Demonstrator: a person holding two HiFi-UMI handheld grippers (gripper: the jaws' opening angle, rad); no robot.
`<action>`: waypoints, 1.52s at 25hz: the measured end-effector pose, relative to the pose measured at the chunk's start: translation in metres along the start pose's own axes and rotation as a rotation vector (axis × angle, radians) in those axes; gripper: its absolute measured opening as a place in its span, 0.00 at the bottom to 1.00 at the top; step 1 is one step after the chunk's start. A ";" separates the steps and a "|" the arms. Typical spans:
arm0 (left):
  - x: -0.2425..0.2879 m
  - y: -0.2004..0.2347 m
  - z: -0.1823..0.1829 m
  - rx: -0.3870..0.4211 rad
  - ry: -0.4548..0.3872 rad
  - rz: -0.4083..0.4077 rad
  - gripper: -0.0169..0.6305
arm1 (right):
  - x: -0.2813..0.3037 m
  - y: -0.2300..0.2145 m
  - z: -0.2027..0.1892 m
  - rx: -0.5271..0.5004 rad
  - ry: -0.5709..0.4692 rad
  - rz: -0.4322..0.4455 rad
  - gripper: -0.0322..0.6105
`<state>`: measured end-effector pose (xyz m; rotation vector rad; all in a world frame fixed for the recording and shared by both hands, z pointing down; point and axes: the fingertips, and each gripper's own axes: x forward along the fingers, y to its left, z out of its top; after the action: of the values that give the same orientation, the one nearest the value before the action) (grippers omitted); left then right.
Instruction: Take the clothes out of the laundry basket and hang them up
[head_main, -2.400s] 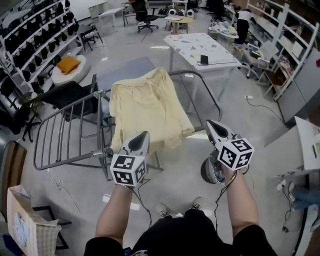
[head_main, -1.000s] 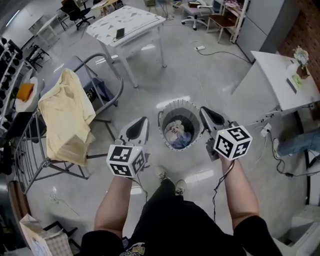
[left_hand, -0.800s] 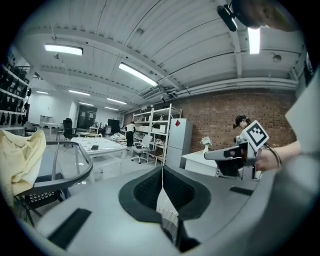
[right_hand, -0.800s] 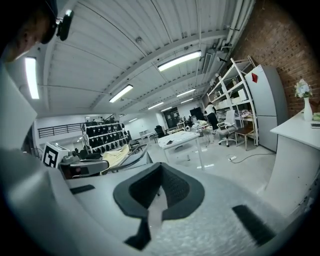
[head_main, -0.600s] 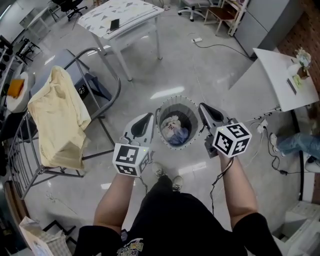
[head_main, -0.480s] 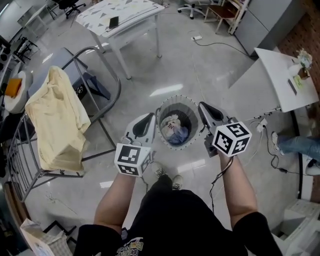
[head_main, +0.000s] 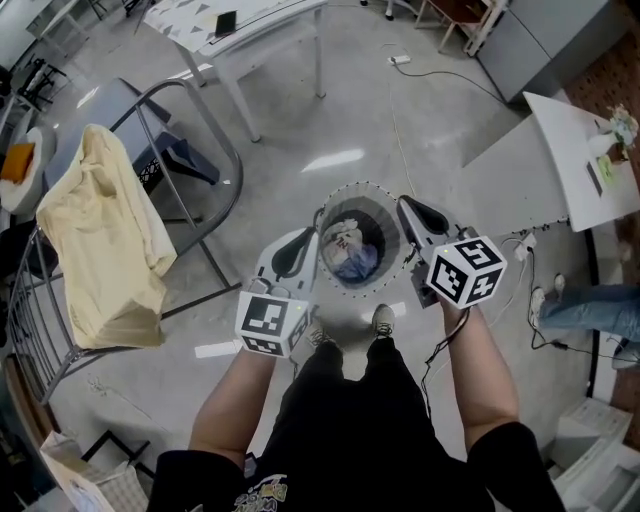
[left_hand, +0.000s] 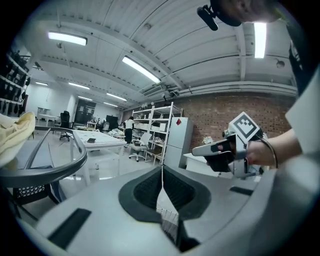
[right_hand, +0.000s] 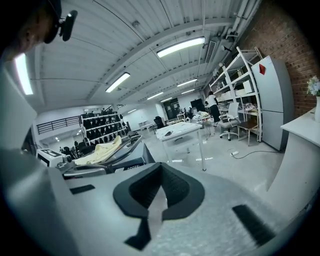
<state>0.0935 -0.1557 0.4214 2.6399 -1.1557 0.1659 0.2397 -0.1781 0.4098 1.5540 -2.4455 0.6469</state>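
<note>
Jaws of left gripper (head_main: 305, 234) and right gripper (head_main: 403, 202) press together, flanking laundry basket (head_main: 372, 208).

Count of items, head view.

- **Grippers:** two, the left gripper (head_main: 306, 236) and the right gripper (head_main: 405, 203).
- **Marker cubes** (head_main: 270, 322)**:** two, one on each gripper.
- **Laundry basket** (head_main: 360, 186)**:** one. The clothes heaped inside cannot be counted apart; one white piece (head_main: 345, 240) and one blue piece (head_main: 358, 265) show.
- **Yellow garment** (head_main: 95, 240)**:** one.
- **Metal drying rack** (head_main: 237, 165)**:** one.
- **Tables:** two, one patterned table (head_main: 260, 8) and one plain white table (head_main: 575, 150).
- **Dark flat device** (head_main: 225, 22) on the patterned table**:** one.
- **Shoes** (head_main: 383, 320) of the person holding the grippers**:** two.
- **Orange cushion** (head_main: 15, 160)**:** one.
- **Other people:** one, seen only as a leg (head_main: 585, 308) at the right edge.
</note>
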 end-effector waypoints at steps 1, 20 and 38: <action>0.001 0.002 -0.002 -0.003 0.001 0.009 0.04 | 0.004 -0.002 0.000 -0.003 0.005 0.008 0.05; 0.035 -0.029 -0.016 -0.058 -0.005 0.443 0.04 | 0.054 -0.069 -0.027 -0.025 0.140 0.398 0.05; 0.071 0.026 -0.121 -0.116 0.088 0.458 0.05 | 0.137 -0.109 -0.144 0.080 0.239 0.376 0.22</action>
<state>0.1222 -0.1892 0.5568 2.2077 -1.6652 0.2848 0.2649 -0.2657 0.6174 0.9723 -2.5661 0.9407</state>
